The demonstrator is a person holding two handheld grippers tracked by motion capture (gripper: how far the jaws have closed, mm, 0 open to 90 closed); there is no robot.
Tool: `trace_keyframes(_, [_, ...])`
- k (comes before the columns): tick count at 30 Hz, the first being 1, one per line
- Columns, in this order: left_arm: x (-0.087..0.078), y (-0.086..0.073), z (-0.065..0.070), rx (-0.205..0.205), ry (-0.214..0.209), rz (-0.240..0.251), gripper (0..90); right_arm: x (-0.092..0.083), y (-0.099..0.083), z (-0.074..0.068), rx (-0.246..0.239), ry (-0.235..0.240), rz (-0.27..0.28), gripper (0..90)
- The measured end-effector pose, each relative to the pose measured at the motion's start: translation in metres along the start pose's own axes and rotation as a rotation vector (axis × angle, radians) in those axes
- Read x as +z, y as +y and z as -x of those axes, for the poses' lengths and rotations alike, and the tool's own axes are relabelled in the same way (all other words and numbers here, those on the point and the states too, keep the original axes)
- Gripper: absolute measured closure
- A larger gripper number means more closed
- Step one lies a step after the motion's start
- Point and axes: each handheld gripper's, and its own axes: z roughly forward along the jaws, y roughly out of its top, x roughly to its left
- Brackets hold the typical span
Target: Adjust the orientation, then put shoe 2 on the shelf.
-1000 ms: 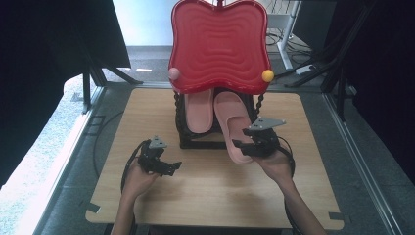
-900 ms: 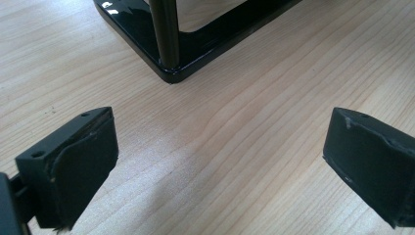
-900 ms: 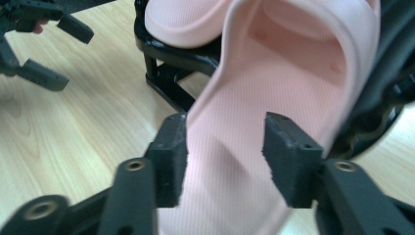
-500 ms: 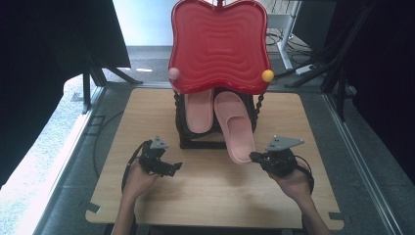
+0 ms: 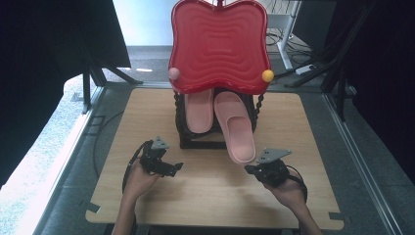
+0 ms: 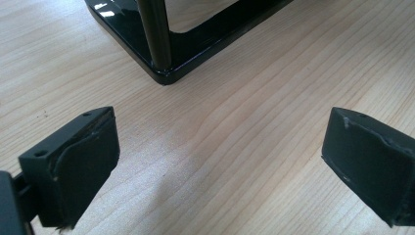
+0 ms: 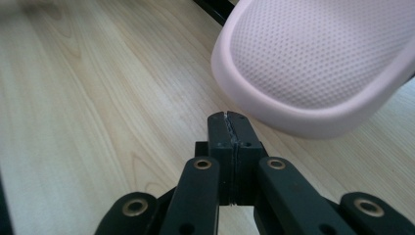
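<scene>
Slippers first, from the high view: two pink ones sit on a black rack [image 5: 193, 142] under a red tray [image 5: 219, 46], near the far middle of the bench [image 5: 147, 196]. The right slipper [image 5: 237, 129] hangs out well past the rack's near bar, toe toward the near edge, and that overhang is the worry: a bump from below or the side could tip it off. The left slipper [image 5: 199, 111] sits deeper in. The right gripper [image 5: 254, 169] rests just beside that toe, the left gripper [image 5: 171, 168] near the rack's near-left corner.

Left gripper view now: fingers [image 6: 83, 161] spread wide, nothing between them, bare wood and the rack's corner ahead. A careless push there could shove the whole rack.

Right gripper view: fingertips [image 7: 229, 128] pressed tight together, empty, the slipper's toe right above and ahead. Closed like that, they can only nudge, not grab.
</scene>
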Motion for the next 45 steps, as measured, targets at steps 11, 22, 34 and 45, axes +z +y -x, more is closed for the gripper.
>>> trace_keyframes(11, [0.0,0.0,0.0,0.003,-0.001,0.0,1.1,0.024,0.016,0.014,0.004,-0.006,0.039,88.9])
trace_keyframes(22, [-0.001,0.0,0.001,0.014,0.001,0.001,1.1,0.041,0.041,0.029,0.031,0.017,0.087,88.6])
trace_keyframes(34, [-0.001,0.0,0.001,0.015,0.001,0.002,1.1,0.058,0.069,0.04,0.042,0.025,0.093,82.7])
trace_keyframes(45, [-0.001,0.001,0.002,0.019,0.0,0.002,1.1,0.052,0.069,0.031,0.003,0.015,0.058,63.5])
